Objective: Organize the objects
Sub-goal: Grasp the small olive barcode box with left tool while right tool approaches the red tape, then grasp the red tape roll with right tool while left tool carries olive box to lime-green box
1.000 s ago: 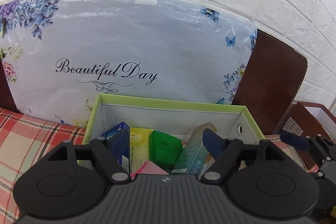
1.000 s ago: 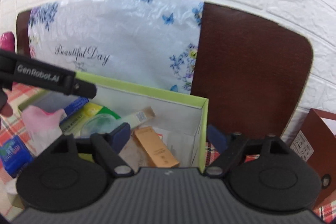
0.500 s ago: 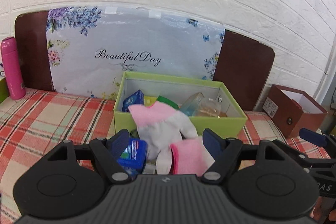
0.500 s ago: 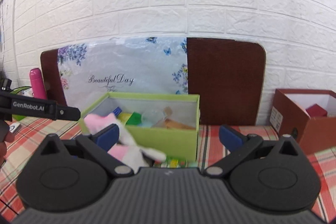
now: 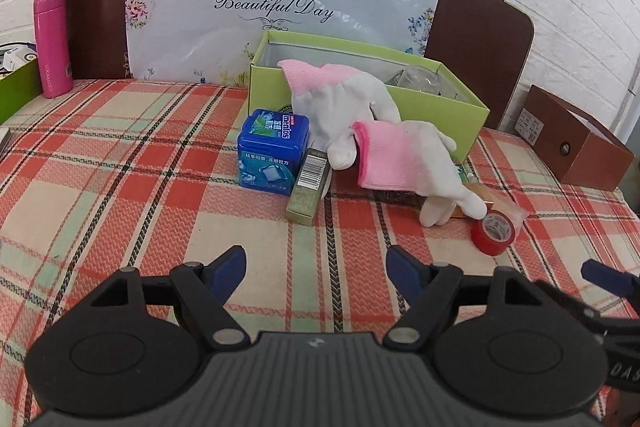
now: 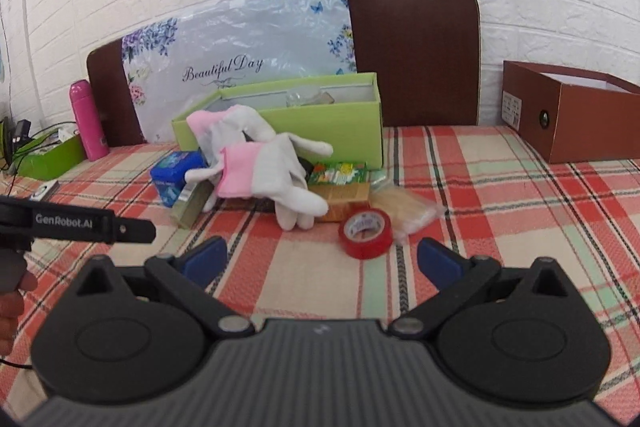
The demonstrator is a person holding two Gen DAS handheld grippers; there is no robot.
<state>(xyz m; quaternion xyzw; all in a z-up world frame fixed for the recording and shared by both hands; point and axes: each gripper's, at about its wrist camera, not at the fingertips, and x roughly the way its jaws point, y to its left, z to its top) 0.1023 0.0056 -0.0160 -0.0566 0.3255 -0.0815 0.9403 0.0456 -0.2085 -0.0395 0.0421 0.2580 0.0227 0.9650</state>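
Left to right, risks first.

- Left hand-held gripper point(image 5: 316, 261): spread wide, empty, hovering above the checked cloth of the bench point(image 5: 120, 187), short of the pile.
- Blue Mentos box point(image 5: 274, 151): upright on the bench, touching the olive carton point(image 5: 309, 187) that leans against it. Likely to tip the carton if the box is pulled first.
- Upper glove point(image 5: 340, 107): draped over the front wall of the green box point(image 5: 436, 115), cuff inside, fingers outside. Limp fabric; likely to drag or snag on the rim when lifted.
- Lower glove point(image 5: 404, 159): lying across small packs, fingertips touching the red tape roll point(image 5: 494, 231). A pinch on the cloth may take only one layer, or haul the packs beneath along with it.
- Red tape roll: tilted on its edge, free to roll if nudged.
- Right hand-held gripper point(image 6: 320, 261): also spread wide, empty, just short of the tape roll point(image 6: 366, 233).
- Both tools close together; a collision is possible if both reach for the pile.

Hard to make out:
- Contents of the green box mostly hidden by its walls; only a clear item visible.
- Packs under the lower glove point(image 6: 280, 179) partly covered; print unreadable.
- Interior of the brown box point(image 6: 576, 117) out of sight.
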